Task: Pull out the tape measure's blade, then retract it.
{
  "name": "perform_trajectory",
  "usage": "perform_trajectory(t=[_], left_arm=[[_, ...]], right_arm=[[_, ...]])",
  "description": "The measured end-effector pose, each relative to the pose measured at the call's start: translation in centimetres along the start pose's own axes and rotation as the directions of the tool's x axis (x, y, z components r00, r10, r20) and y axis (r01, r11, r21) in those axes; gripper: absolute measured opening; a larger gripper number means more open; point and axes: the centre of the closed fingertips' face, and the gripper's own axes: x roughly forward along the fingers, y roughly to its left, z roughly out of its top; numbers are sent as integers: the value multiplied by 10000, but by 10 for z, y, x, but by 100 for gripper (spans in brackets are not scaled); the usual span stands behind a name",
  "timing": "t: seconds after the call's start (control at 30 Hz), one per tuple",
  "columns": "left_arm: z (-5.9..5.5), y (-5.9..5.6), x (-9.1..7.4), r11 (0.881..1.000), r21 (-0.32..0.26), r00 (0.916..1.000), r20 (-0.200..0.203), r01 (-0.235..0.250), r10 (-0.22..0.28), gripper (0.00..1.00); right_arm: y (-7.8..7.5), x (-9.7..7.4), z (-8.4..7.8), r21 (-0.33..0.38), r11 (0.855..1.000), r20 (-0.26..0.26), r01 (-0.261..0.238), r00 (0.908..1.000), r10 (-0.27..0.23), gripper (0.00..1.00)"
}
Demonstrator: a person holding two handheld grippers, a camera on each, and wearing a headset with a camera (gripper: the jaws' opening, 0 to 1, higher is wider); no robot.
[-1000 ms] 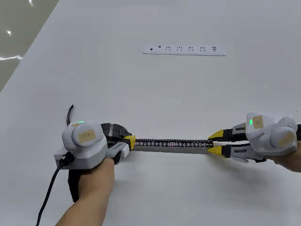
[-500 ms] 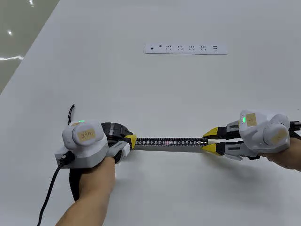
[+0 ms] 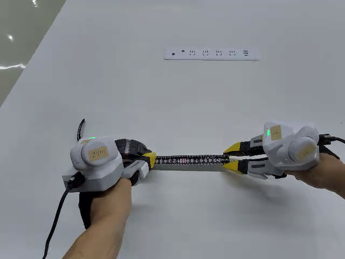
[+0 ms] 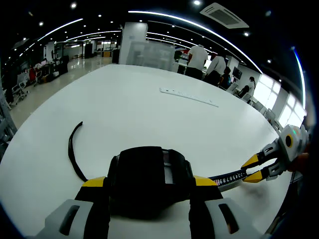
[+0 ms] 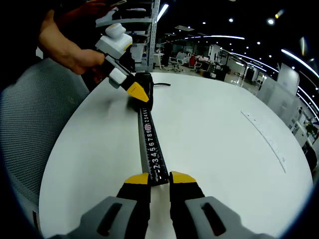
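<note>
A black tape measure case [image 3: 132, 149] [image 4: 149, 179] lies on the white table, clamped between the yellow-tipped fingers of my left gripper [image 3: 144, 163] [image 4: 149, 183]. Its dark blade [image 3: 186, 161] [image 5: 150, 144] with white numbers runs flat across the table to my right gripper [image 3: 233, 158] [image 5: 159, 178], which is shut on the blade's end. In the right gripper view the case [image 5: 144, 87] and the left gripper [image 5: 133, 90] sit at the far end of the blade. In the left gripper view the right gripper [image 4: 253, 168] holds the blade [image 4: 227, 178] at the right. A black wrist strap [image 4: 75, 152] trails from the case.
A white power strip [image 3: 212, 54] [image 4: 188, 97] lies flat at the far side of the table. A black cable [image 3: 59, 216] hangs from the left gripper toward me. The table's left edge [image 3: 32, 59] borders a glossy floor. People stand beyond the table [image 4: 207, 62].
My right gripper has moved left toward the case, still holding the blade's end, and the exposed blade is shorter. The left gripper and case have stayed in place.
</note>
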Motion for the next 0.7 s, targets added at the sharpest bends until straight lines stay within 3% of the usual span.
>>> perform_trajectory(t=[0.7], left_arm=[[0, -1, 0, 10000, -40, 10000, -4, 23, -23, 62]], right_arm=[[7, 24, 19, -61, 9997, 118, -221, 9997, 221, 12]])
